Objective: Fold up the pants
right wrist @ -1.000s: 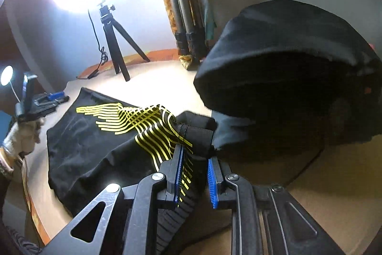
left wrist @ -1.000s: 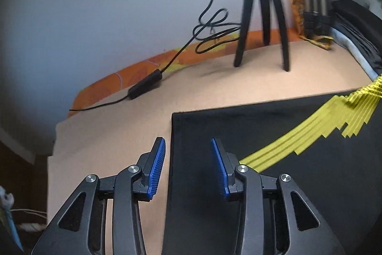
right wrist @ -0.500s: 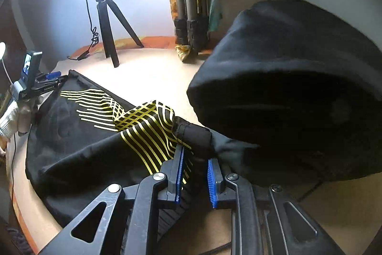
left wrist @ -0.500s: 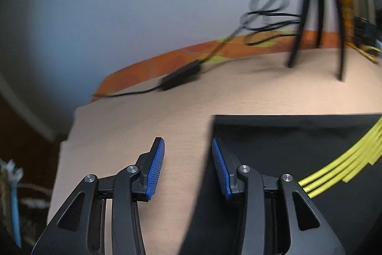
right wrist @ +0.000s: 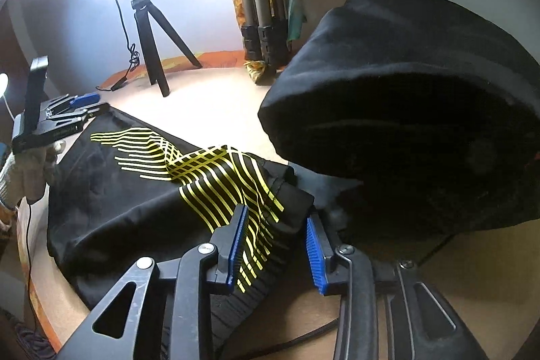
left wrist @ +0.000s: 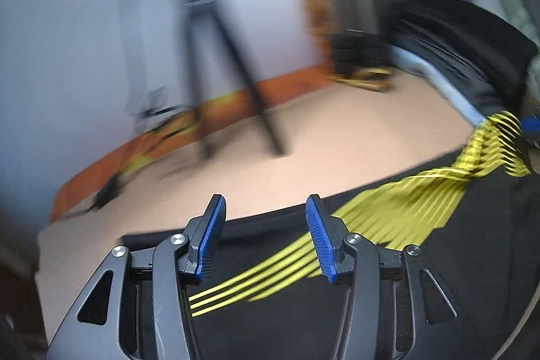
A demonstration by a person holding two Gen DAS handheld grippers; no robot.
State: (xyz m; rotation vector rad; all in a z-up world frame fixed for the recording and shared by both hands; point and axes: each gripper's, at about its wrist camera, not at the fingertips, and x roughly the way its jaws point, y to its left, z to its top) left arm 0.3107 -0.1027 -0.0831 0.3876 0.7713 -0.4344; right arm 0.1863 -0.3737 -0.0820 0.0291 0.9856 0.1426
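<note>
On the table [right wrist: 216, 103] the black pants [right wrist: 111, 208] with yellow stripes [right wrist: 216, 177] are lying partly bunched up, not yet folded flat. One bunched end is sitting between the fingers of the right hand-held gripper [right wrist: 275, 245], which is spread wide and pinching nothing. At the other end, the left hand-held gripper [left wrist: 265, 237] is hovering over the pants' edge, also spread and empty. I think a fold is just starting. Next, each one needs to close on an end.
</note>
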